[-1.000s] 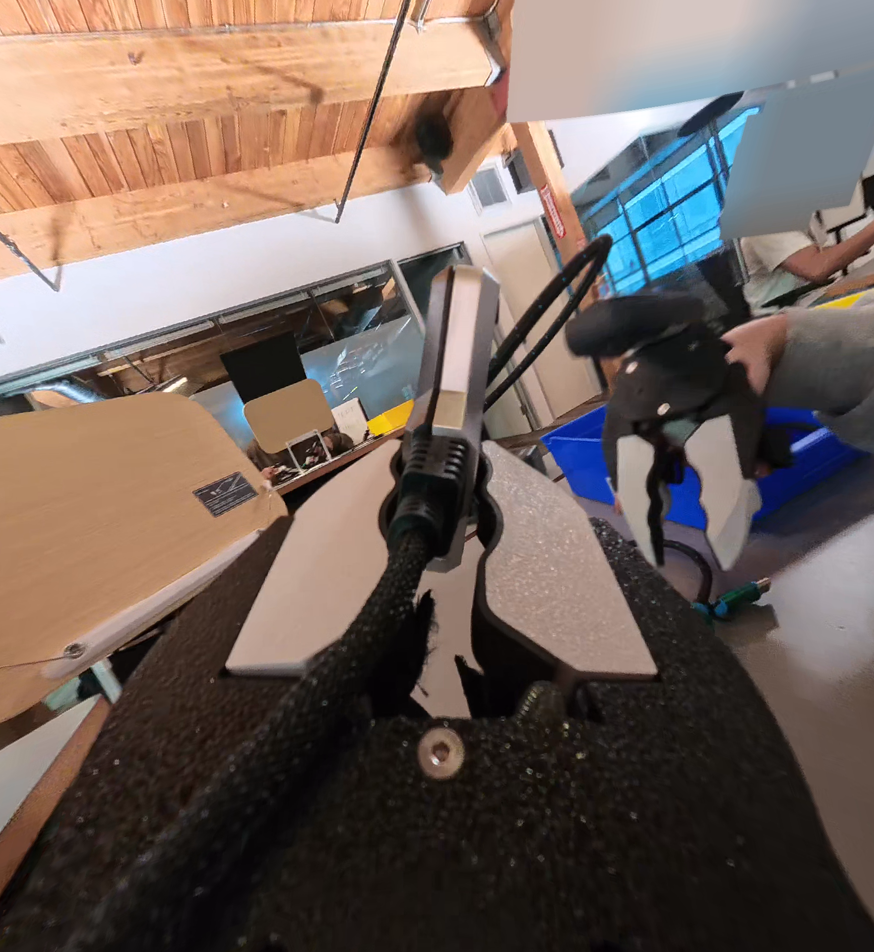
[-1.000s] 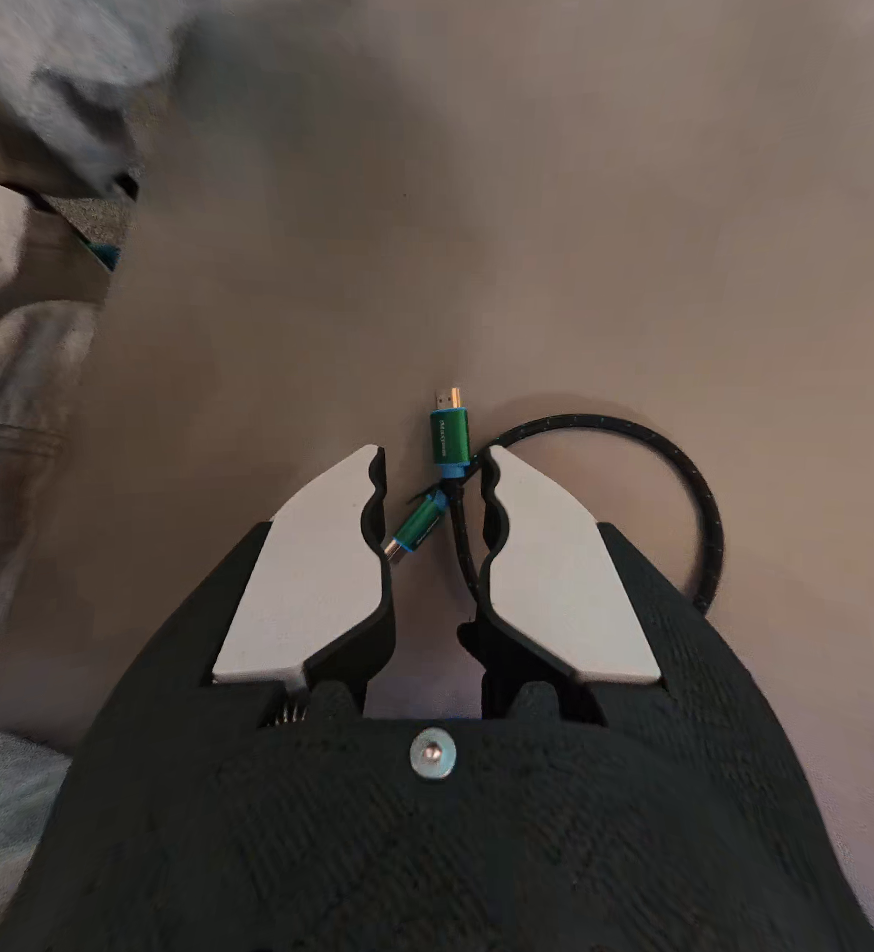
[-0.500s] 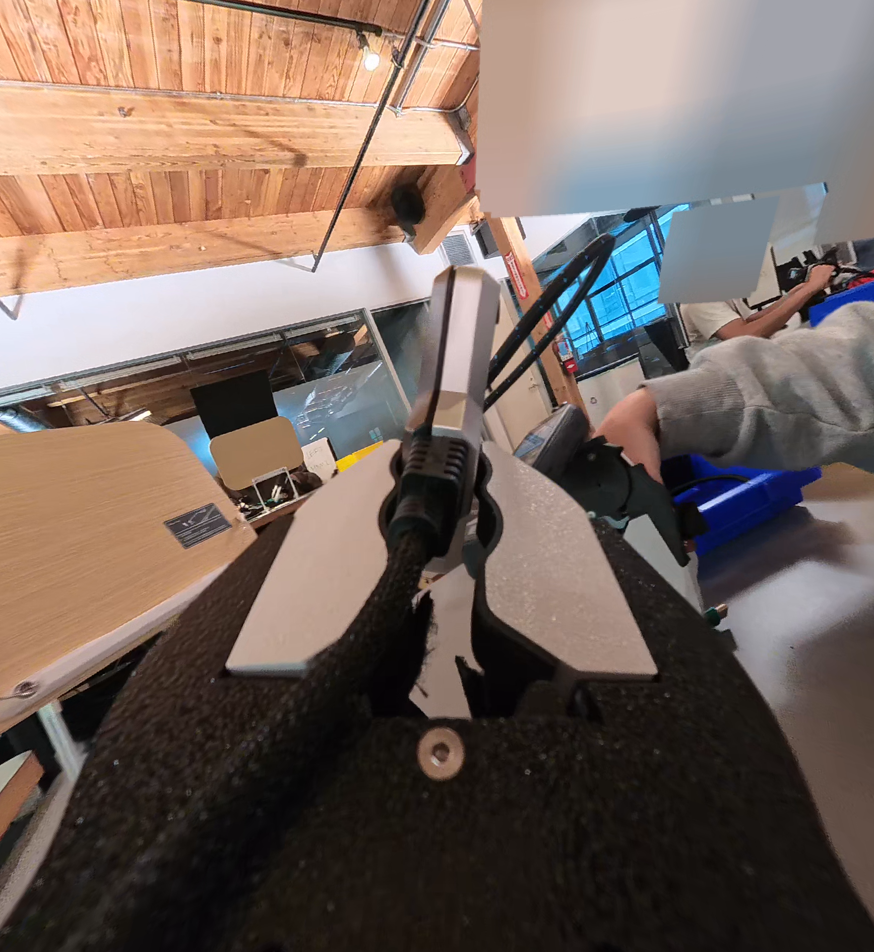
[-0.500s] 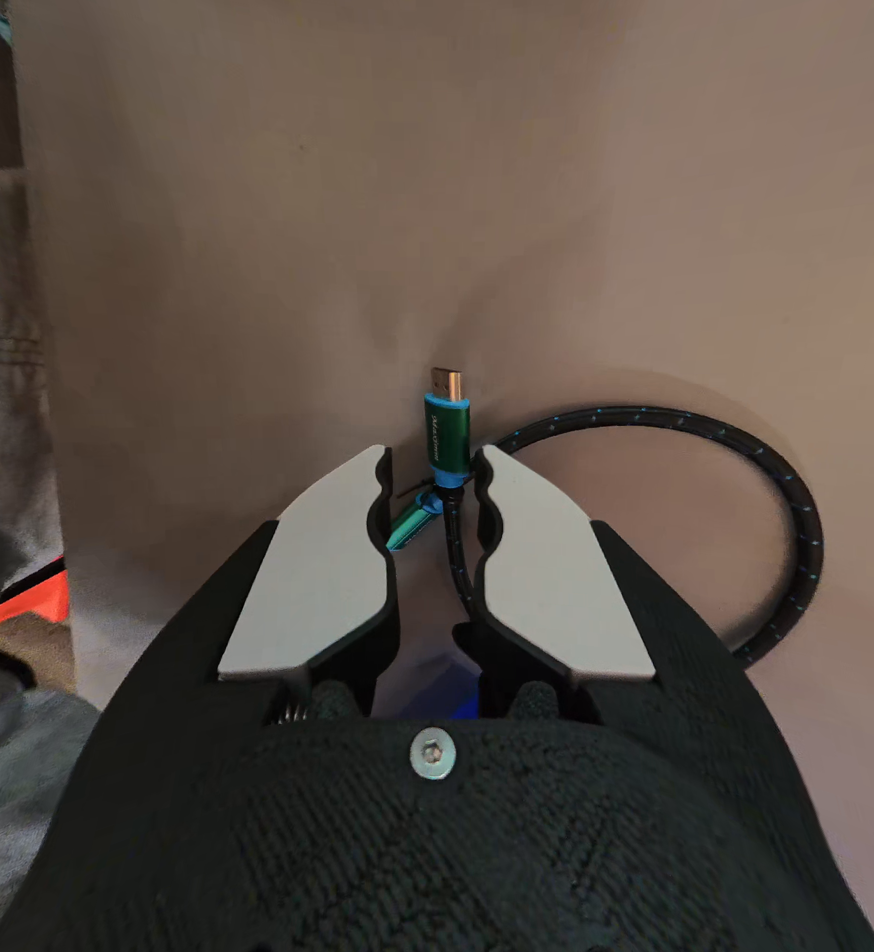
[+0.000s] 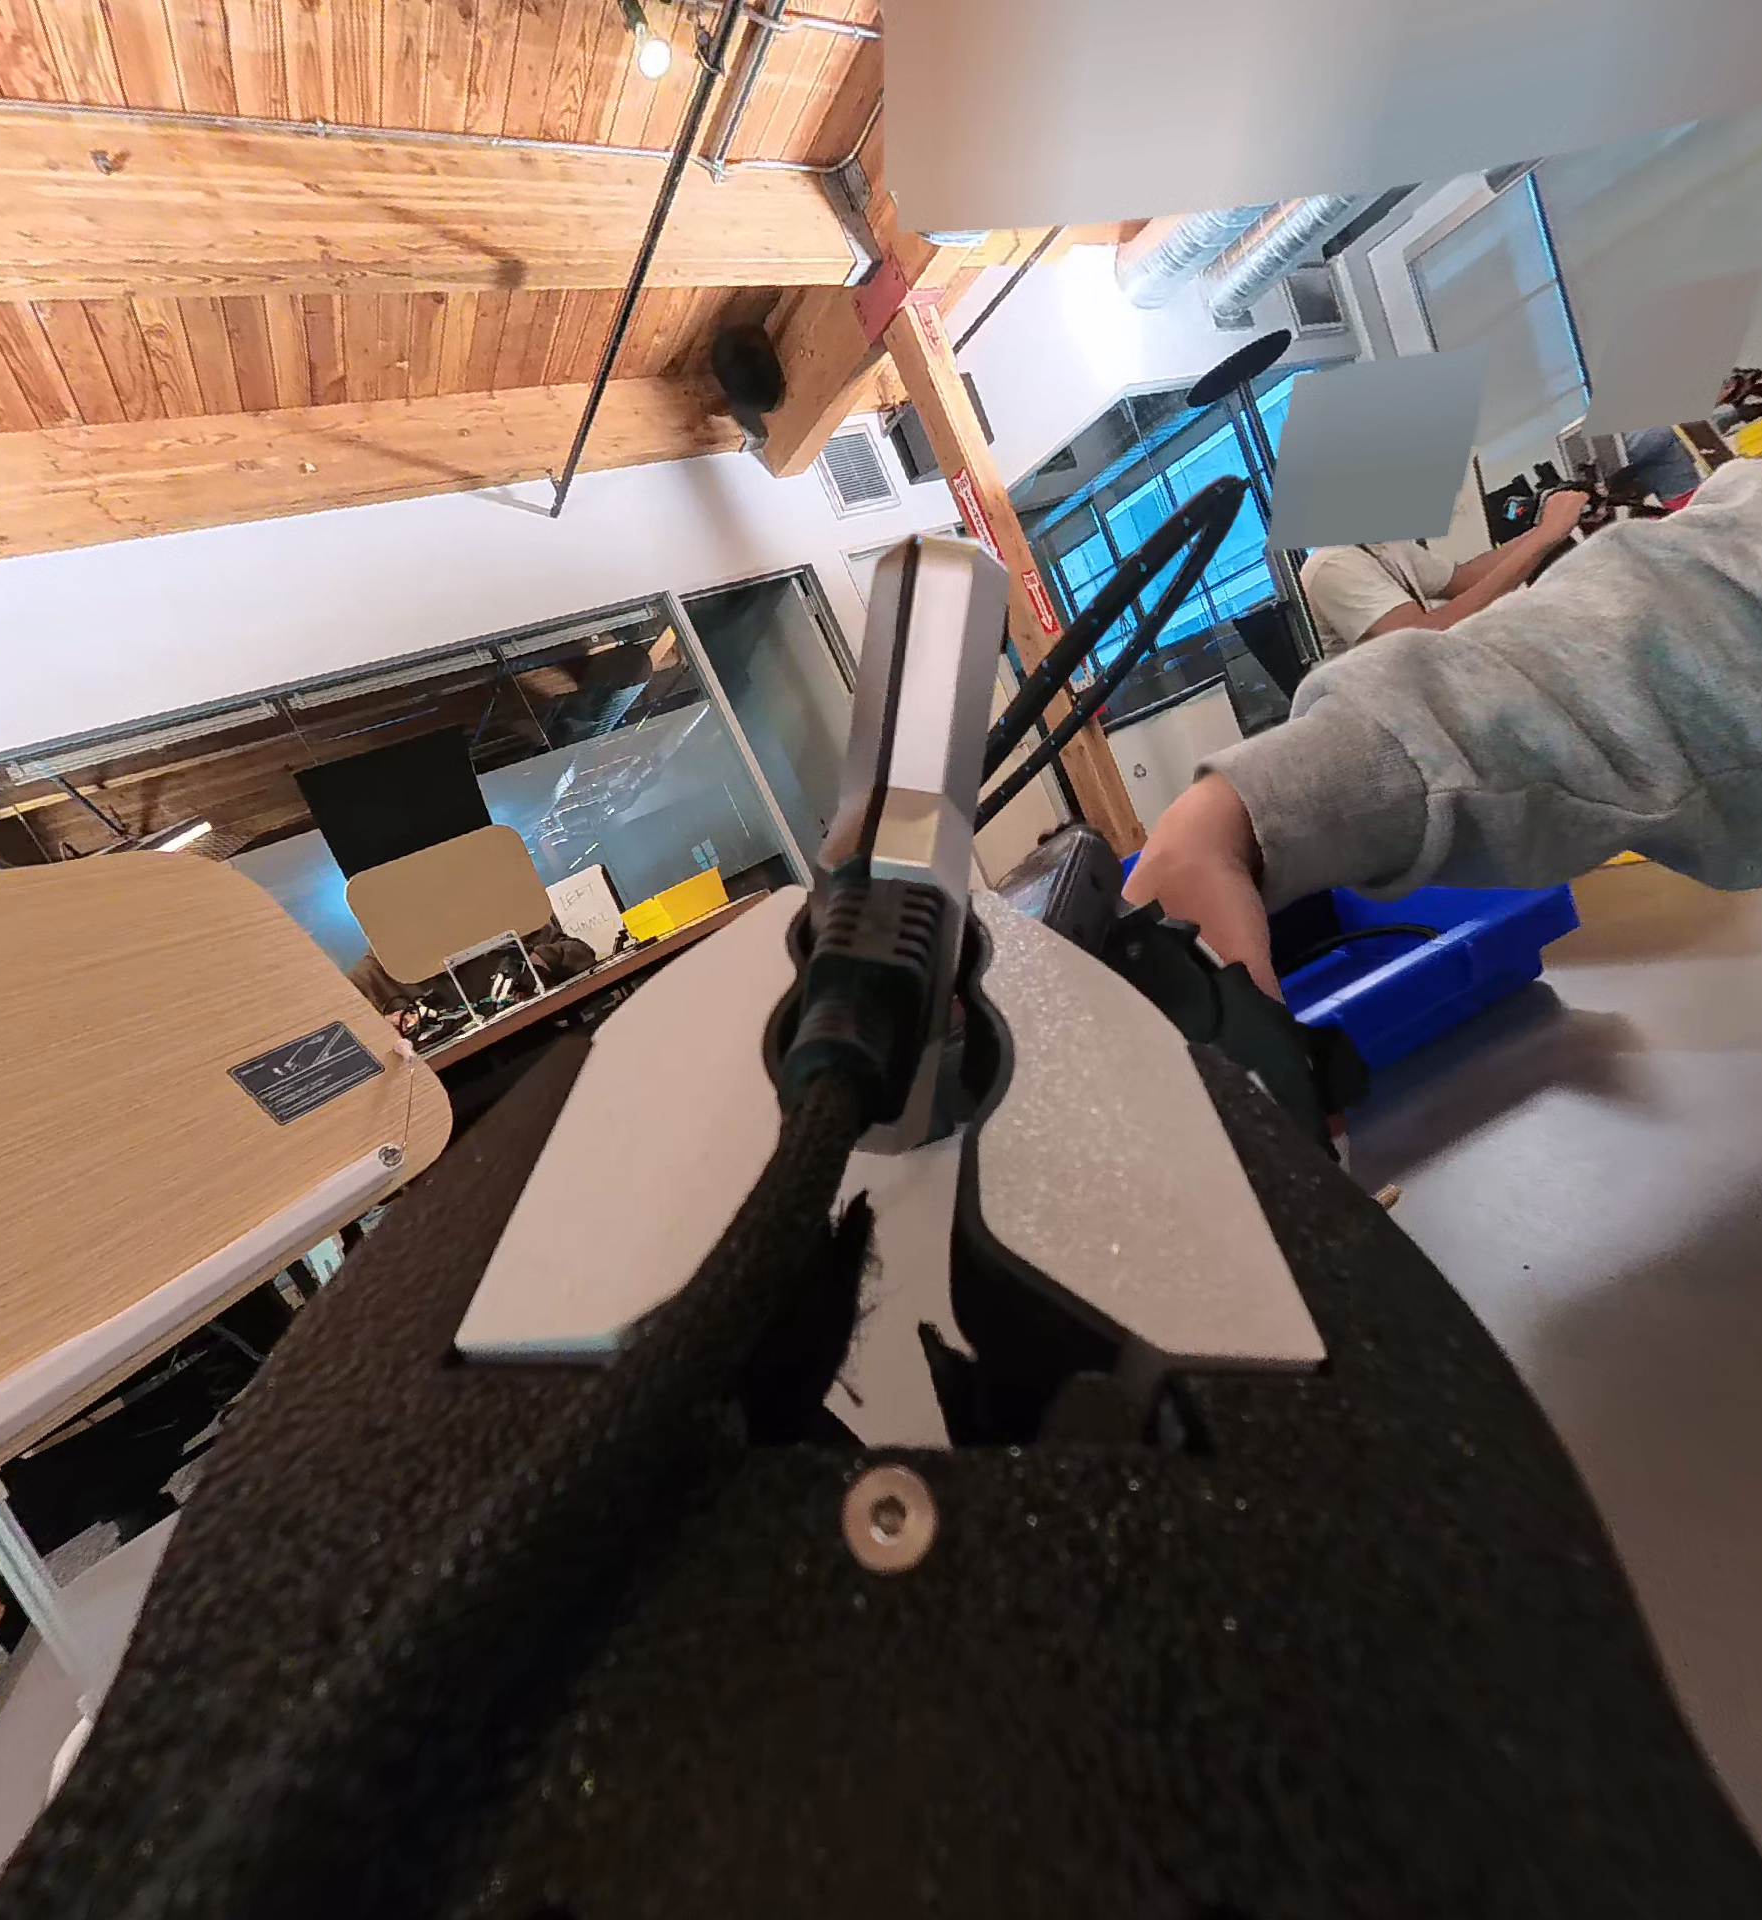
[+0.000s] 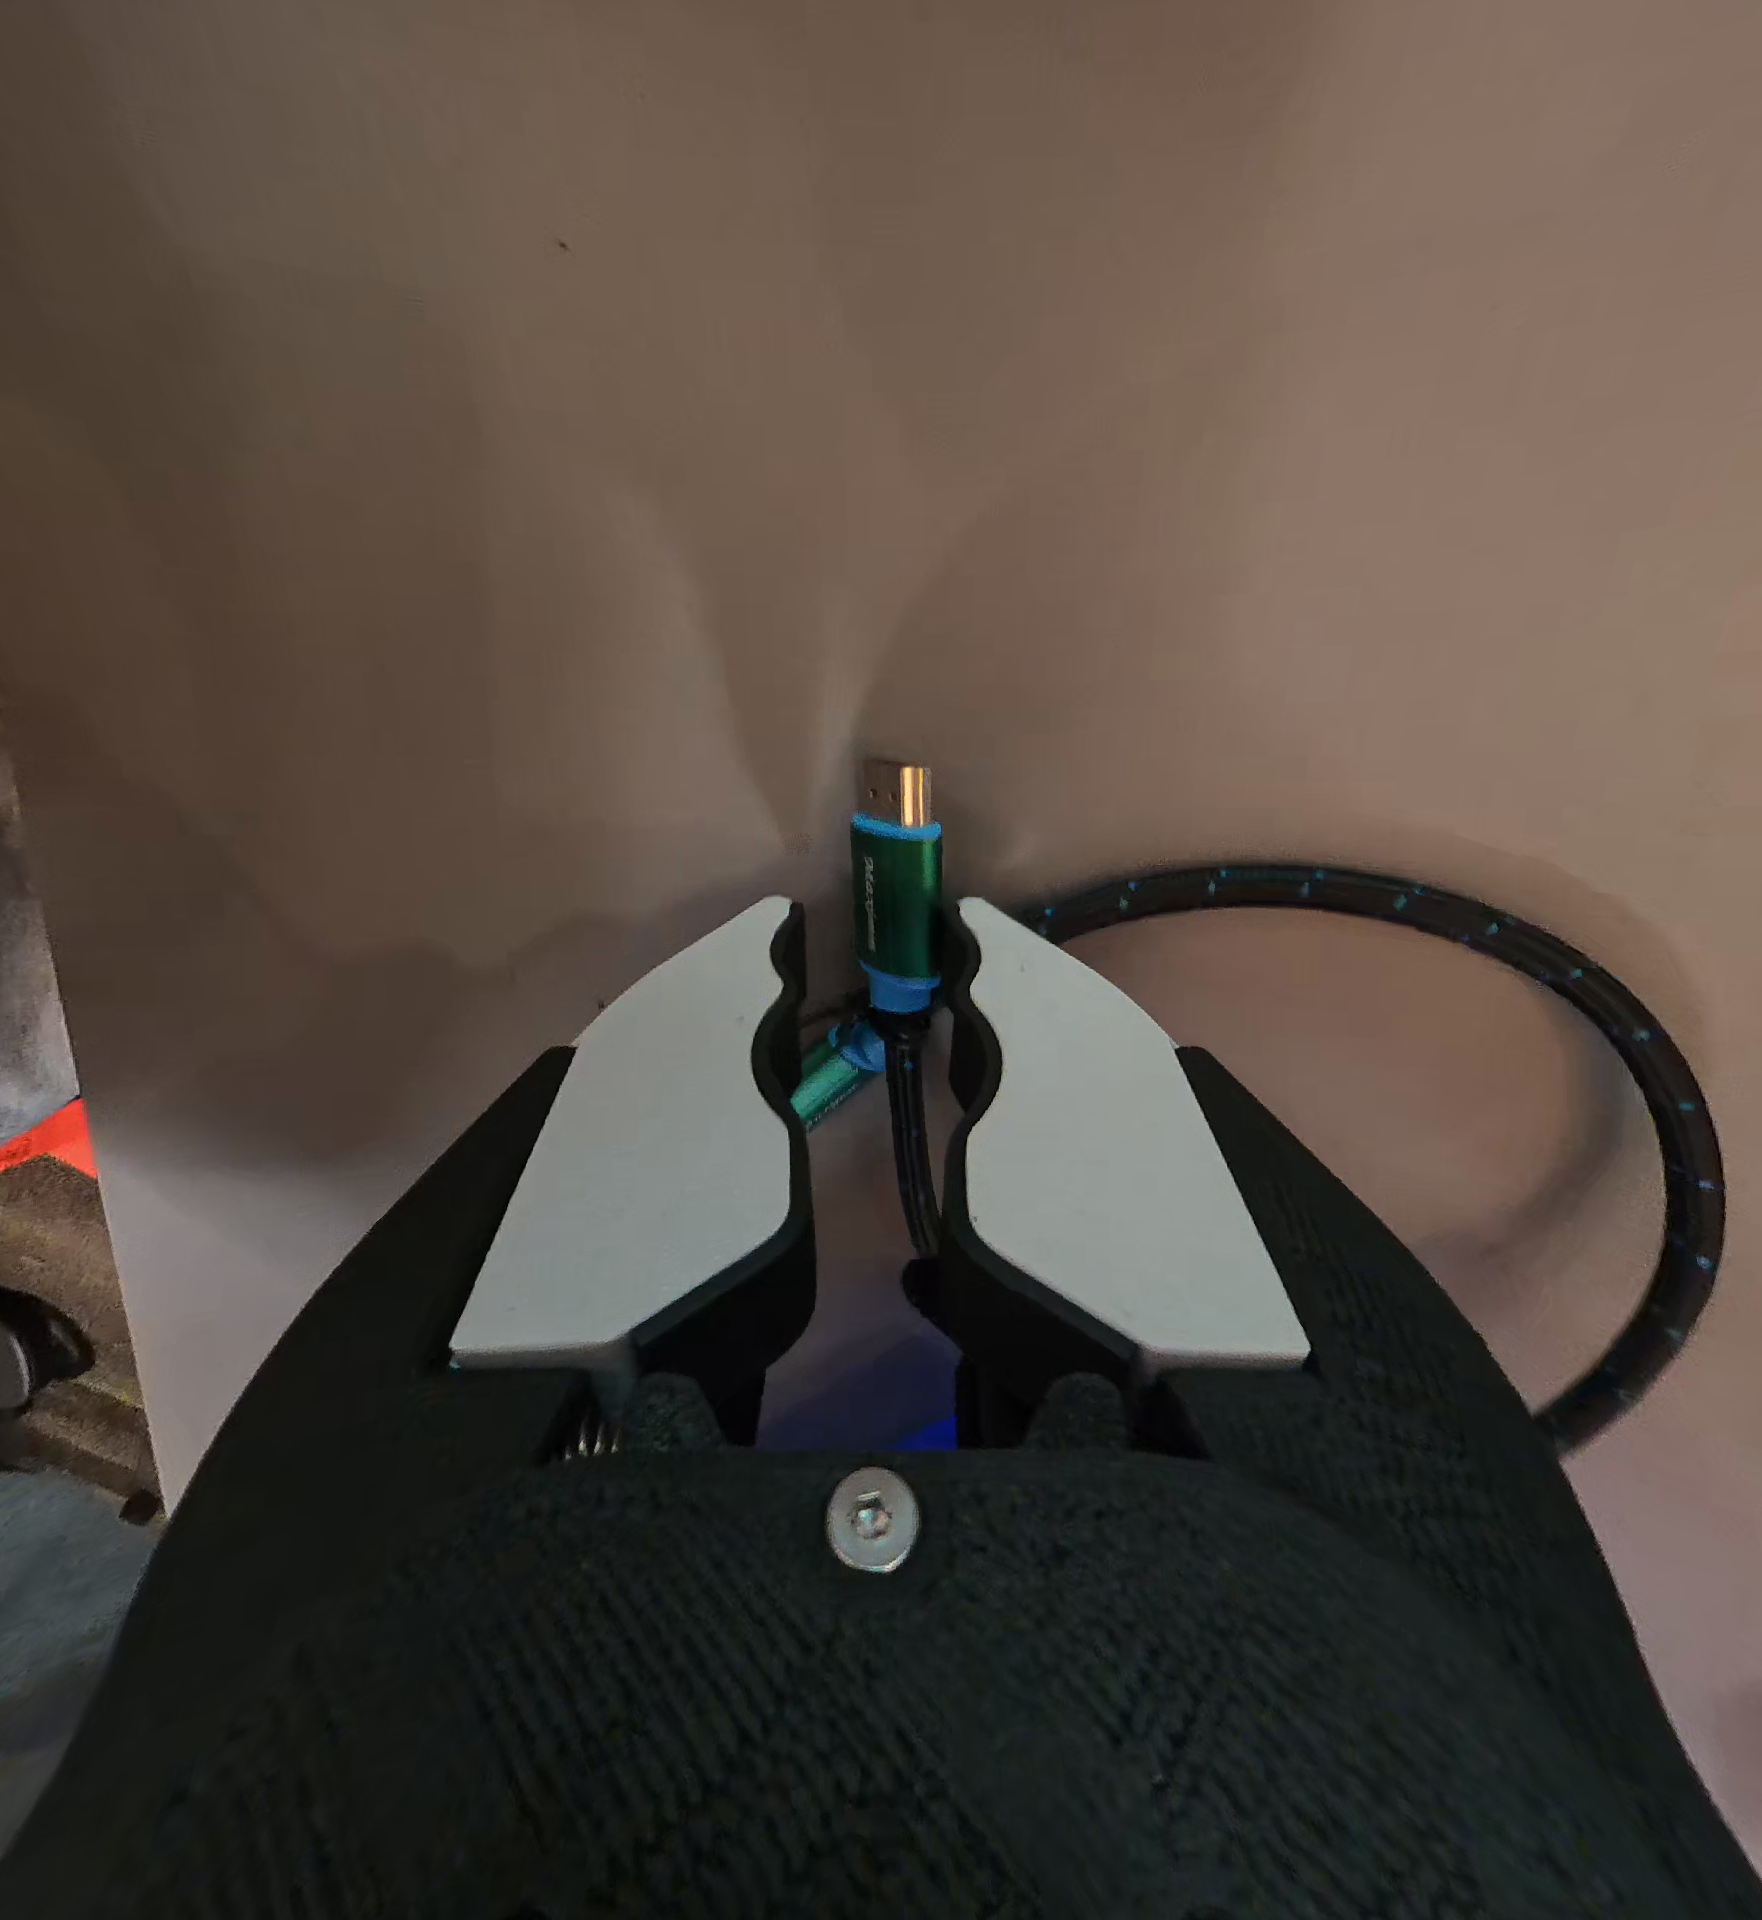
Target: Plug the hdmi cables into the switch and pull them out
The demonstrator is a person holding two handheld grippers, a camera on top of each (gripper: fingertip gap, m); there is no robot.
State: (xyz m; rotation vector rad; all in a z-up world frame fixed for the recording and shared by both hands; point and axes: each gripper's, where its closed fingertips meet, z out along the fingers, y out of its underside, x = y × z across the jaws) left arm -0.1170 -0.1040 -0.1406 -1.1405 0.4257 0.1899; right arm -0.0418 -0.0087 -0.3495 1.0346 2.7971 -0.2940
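Closer now around the green plug [image 6: 892, 894] lying on the tan tabletop [image 6: 1272, 416], the right gripper [image 6: 877, 925] has narrowed without yet pressing, a gap showing left of the plug, while the left gripper [image 5: 882, 920] stays pinched on a raised silver adapter [image 5: 924, 707].

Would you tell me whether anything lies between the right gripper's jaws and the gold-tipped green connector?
Nothing visible does: the green connector lies between the jaws of the right gripper, a gap on its left. A second green connector is partly hidden by the left jaw.
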